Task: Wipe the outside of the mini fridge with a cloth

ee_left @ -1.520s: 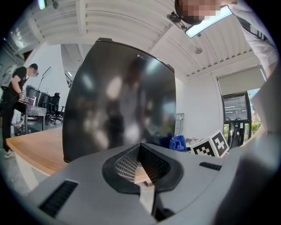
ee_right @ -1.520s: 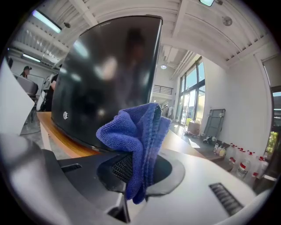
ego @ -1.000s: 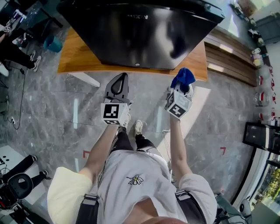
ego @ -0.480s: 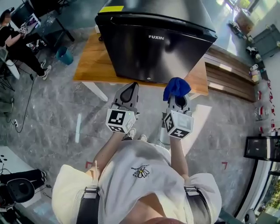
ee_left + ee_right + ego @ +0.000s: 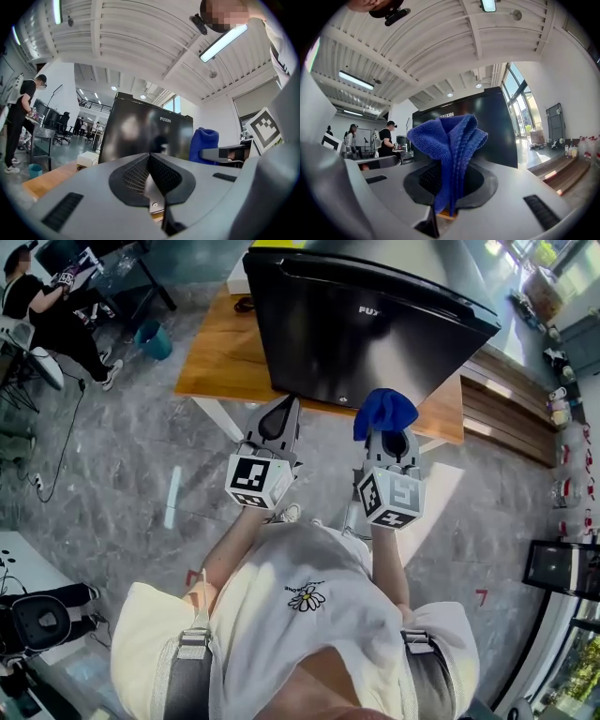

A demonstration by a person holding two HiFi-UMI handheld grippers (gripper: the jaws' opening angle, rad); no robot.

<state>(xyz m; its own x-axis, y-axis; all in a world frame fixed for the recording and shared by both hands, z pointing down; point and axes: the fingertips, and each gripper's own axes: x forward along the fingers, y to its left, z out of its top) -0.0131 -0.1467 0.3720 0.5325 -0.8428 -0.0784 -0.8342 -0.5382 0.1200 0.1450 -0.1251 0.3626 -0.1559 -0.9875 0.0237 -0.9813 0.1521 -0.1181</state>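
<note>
Mini fridge: The glossy black mini fridge (image 5: 375,324) stands on the low wooden counter (image 5: 220,367) at 12 to 1 o'clock in the head view, its door turned toward the person.
Cloth: The blue microfibre cloth (image 5: 384,411) is carried at 1 o'clock by the right gripper (image 5: 387,435). Its bunched top is left free beyond the fingers, probably so that a soft pad meets the door first.
Right fingers: They are clamped on the cloth's lower folds. The cloth appears to be held short of the door.
Left gripper: The left gripper (image 5: 279,420) is held alongside at 11 o'clock. Its fingers (image 5: 140,176) are pressed together with nothing between them, so it appears to be kept spare.
Change: Compared with a second ago, the fridge is seen from farther off and shifted toward 1 o'clock, and its top edge is now in view. Both grips are unchanged.
</note>
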